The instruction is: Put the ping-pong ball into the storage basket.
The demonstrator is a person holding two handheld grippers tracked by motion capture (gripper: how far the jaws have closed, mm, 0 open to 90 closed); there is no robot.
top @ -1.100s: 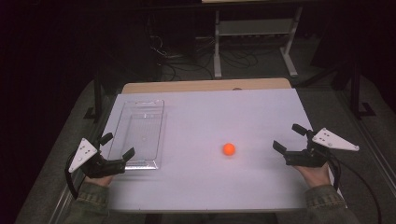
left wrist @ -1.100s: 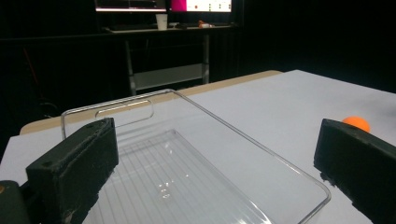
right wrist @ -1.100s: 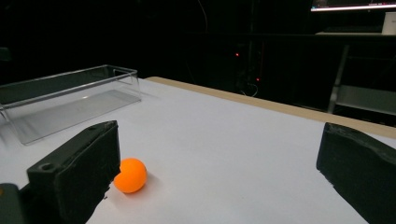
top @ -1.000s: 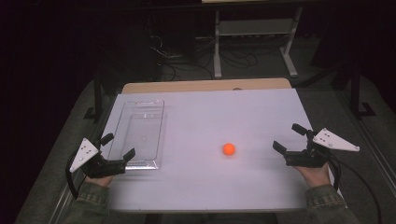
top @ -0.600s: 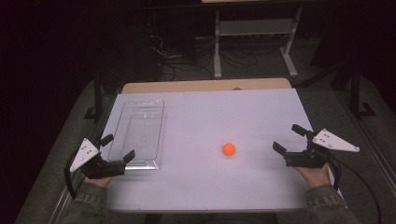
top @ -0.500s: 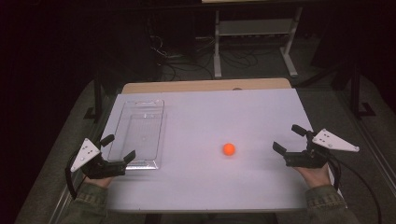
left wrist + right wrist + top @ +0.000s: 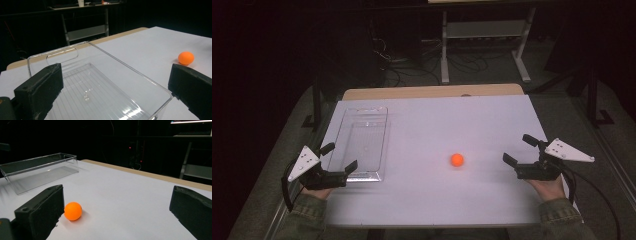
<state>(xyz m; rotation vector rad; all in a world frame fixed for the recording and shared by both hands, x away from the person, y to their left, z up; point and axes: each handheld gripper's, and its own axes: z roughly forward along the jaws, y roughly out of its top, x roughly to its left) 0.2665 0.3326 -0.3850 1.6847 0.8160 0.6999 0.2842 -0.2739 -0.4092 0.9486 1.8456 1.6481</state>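
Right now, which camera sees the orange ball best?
The right gripper view: the orange ball sits close and large on the white table. In the high view the ball is small; the left gripper view shows it farther off, whole.

A metal rack (image 7: 484, 30) stands behind the table (image 7: 492, 120).
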